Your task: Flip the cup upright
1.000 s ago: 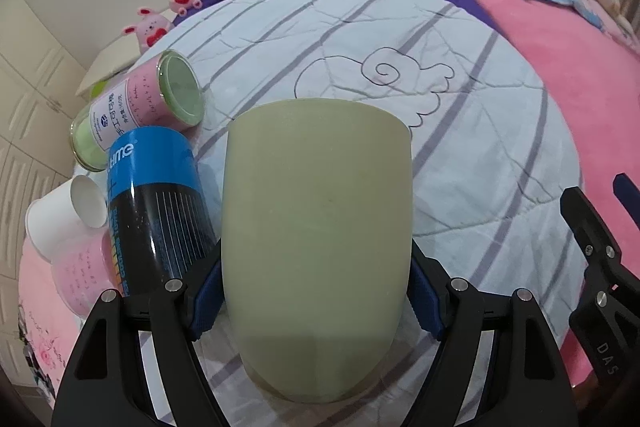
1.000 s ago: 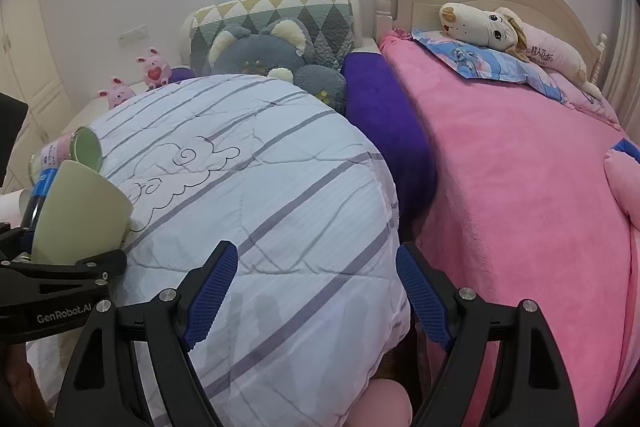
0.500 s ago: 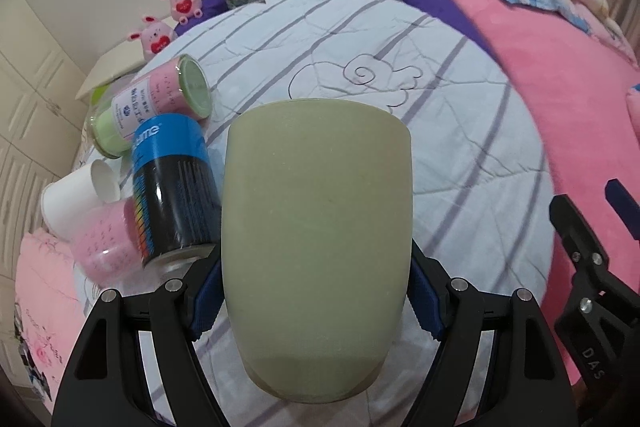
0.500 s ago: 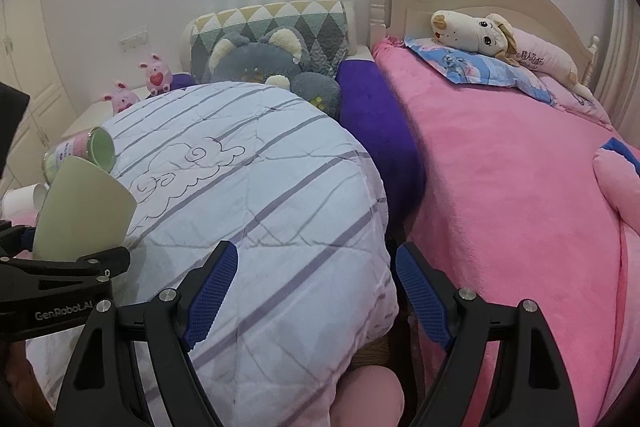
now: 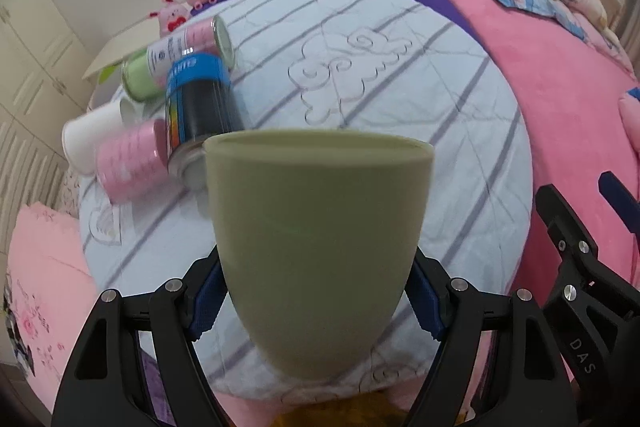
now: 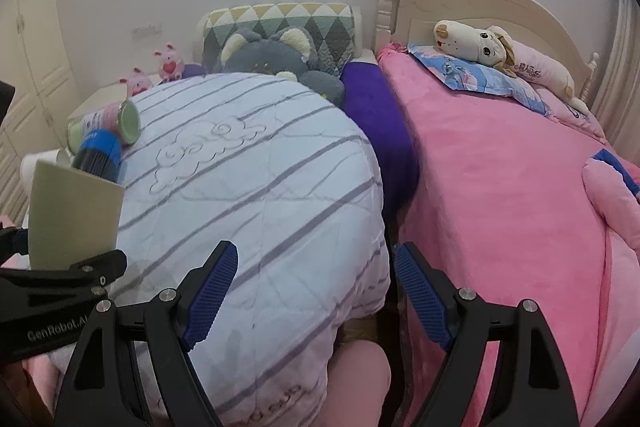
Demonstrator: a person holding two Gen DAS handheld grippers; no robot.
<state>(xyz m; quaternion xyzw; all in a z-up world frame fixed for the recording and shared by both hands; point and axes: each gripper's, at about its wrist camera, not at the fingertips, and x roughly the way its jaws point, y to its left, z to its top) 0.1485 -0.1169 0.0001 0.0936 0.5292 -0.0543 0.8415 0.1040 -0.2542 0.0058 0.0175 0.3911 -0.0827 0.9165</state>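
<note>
My left gripper [image 5: 316, 297] is shut on a pale green cup [image 5: 318, 243] and holds it in the air above the near edge of the striped light-blue quilt [image 5: 400, 115]. The cup's rim is up and its rounded base is down, close to upright. The cup also shows at the left of the right wrist view [image 6: 72, 215], held by the left gripper [image 6: 60, 267]. My right gripper [image 6: 316, 291] is open and empty over the quilt's right edge.
Lying on the quilt's left side are a blue-and-black can [image 5: 200, 107], a pink-and-green can [image 5: 180, 51], a pink cup [image 5: 128, 163] and a white cup [image 5: 90, 137]. A pink bed [image 6: 500, 187] lies to the right, plush toys and a pillow behind.
The left gripper has lifted the cup off the quilt, pulled back toward the near edge and tilted it so the rim now faces up. The right gripper stayed open and nearly still.
</note>
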